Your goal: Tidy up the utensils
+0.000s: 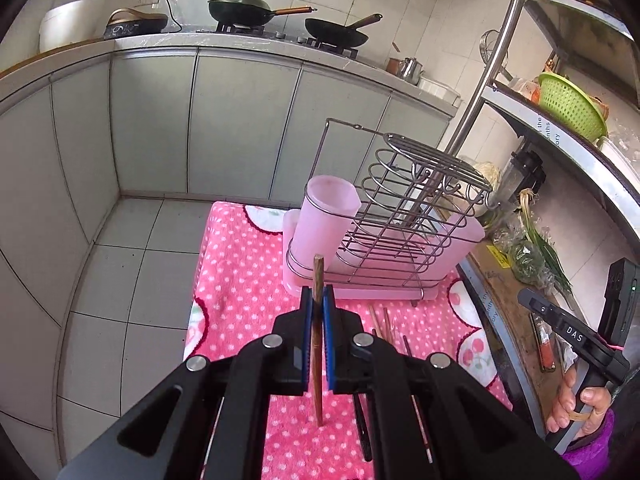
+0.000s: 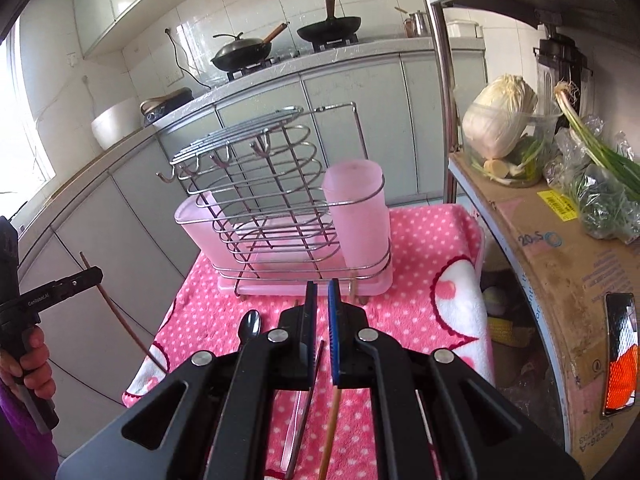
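My left gripper (image 1: 318,294) is shut on a brown wooden chopstick (image 1: 318,344), held upright above the pink dotted cloth (image 1: 240,264); it also shows in the right wrist view (image 2: 114,312). The wire utensil rack (image 1: 404,216) with a pink cup (image 1: 326,220) on a pink tray stands just beyond it. My right gripper (image 2: 322,292) is nearly closed with nothing between its pads, hovering over loose chopsticks (image 2: 332,424) and a metal spoon (image 2: 249,326) on the cloth (image 2: 420,248), in front of the rack (image 2: 264,196) and cup (image 2: 358,216).
More chopsticks (image 1: 382,326) lie on the cloth by the rack. A metal shelf (image 1: 560,136) at right holds a green basket (image 1: 570,106), greens and a cardboard box (image 2: 560,280). Cabinets and a counter with two woks (image 1: 248,8) stand behind. Tiled floor lies at left.
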A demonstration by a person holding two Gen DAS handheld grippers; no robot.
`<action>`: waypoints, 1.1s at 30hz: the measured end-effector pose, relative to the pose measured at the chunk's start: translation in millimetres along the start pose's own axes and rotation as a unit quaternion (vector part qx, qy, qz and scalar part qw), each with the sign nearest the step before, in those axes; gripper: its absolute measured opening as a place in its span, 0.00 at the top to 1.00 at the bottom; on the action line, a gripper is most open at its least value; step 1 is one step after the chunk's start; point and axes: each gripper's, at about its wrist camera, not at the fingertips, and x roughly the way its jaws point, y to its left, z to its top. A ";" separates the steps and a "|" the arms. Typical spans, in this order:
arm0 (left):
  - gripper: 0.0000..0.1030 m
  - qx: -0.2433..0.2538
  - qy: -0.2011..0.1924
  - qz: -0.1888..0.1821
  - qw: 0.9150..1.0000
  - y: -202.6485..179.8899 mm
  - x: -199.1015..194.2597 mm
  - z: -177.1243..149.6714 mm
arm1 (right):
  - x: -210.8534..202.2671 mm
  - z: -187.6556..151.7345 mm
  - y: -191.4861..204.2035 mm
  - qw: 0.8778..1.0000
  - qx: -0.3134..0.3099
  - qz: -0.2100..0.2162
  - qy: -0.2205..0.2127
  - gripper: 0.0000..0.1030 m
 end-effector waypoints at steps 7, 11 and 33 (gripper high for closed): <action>0.96 0.012 -0.015 0.001 1.000 -7.9 -5.8 2.8 | 36.2 -6.9 -9.4 0.997 0.011 -0.007 0.075 0.94; 0.96 0.009 -0.024 -0.002 1.000 -7.7 -10.0 5.2 | 84.3 -15.8 -24.1 0.988 0.041 -0.007 0.146 0.82; 0.96 -0.001 -0.017 -0.005 1.000 10.3 0.4 15.2 | 200.2 -32.0 -37.7 0.967 0.038 -0.086 0.237 0.92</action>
